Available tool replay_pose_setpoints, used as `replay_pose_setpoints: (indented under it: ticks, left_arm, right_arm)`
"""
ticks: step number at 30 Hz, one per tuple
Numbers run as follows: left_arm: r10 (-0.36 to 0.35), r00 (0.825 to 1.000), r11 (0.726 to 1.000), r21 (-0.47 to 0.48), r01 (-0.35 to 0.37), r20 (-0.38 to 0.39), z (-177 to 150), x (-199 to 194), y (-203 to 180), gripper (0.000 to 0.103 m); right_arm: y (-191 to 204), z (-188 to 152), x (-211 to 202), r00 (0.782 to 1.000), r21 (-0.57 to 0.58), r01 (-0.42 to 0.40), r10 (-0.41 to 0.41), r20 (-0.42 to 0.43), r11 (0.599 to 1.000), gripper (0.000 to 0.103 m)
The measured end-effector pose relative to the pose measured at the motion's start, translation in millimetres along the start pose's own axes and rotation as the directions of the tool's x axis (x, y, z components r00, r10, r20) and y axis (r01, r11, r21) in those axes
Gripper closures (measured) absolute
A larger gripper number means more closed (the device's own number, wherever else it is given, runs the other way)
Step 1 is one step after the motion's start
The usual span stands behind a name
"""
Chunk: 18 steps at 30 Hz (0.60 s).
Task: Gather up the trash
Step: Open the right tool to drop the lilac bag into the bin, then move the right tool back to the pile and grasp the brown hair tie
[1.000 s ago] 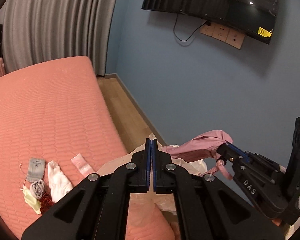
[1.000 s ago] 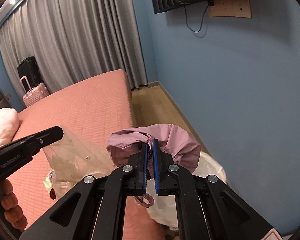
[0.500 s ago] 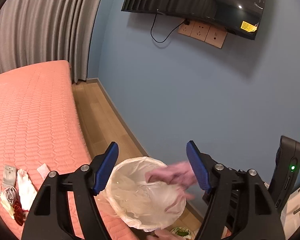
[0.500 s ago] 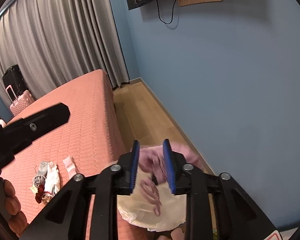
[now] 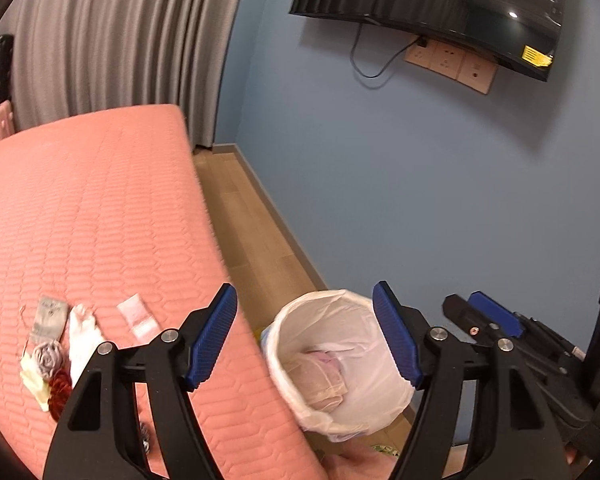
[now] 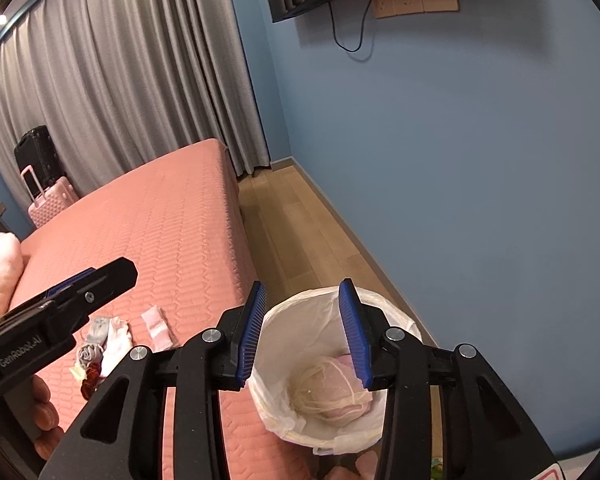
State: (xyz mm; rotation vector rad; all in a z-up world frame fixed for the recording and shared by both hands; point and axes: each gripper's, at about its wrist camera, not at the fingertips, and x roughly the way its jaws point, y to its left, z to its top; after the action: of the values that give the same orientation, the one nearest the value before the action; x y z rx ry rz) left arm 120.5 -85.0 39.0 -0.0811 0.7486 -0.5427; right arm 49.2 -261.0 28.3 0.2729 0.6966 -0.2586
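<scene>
A bin with a white liner point(image 5: 320, 300) point(image 6: 396, 308) stands on the floor beside the salmon bed point(image 5: 100, 208) point(image 6: 160, 216). In it lie a pink cloth and a crumpled clear bag point(image 5: 326, 376) point(image 6: 334, 394). My left gripper point(image 5: 304, 286) hangs open above the bin with nothing between its pads. My right gripper point(image 6: 303, 282) is over the bin too, its jaws opening and nothing between them. On the bed lie a pink-white packet point(image 5: 138, 316) point(image 6: 156, 326), a white cloth point(image 5: 82, 336) point(image 6: 116, 340), a grey tag point(image 5: 49, 316) and small fabric roses point(image 5: 47, 354).
A strip of wooden floor point(image 5: 244, 224) runs between the bed and the blue wall point(image 5: 420, 184). Grey curtains point(image 6: 120, 92) and two suitcases point(image 6: 48, 196) stand at the far end. A wall television point(image 5: 440, 8) hangs above. Fingers point(image 6: 40, 400) hold the left gripper's handle.
Both grippers went from shut to open. The pink cloth left the right gripper and the clear bag left the left one; both now lie in the bin.
</scene>
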Motion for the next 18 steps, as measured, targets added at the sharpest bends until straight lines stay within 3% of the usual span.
replay_pose_setpoints:
  ticks: [9,18]
  left_arm:
    - [0.11,0.993,0.987,-0.114,-0.114,-0.037,-30.8,-14.5,67.4,0.036]
    - [0.238,0.968,0.946,-0.207,-0.25,-0.08,-64.6,-37.8,144.9,0.036]
  right_arm:
    - [54.1,-29.2,3.7,0.996,-0.062,-0.081,0.078,-0.054,0.995,0.064]
    - [116.7,-63.1,11.9,0.981,-0.13,-0.161,0.145,-0.127,0.978,0.064]
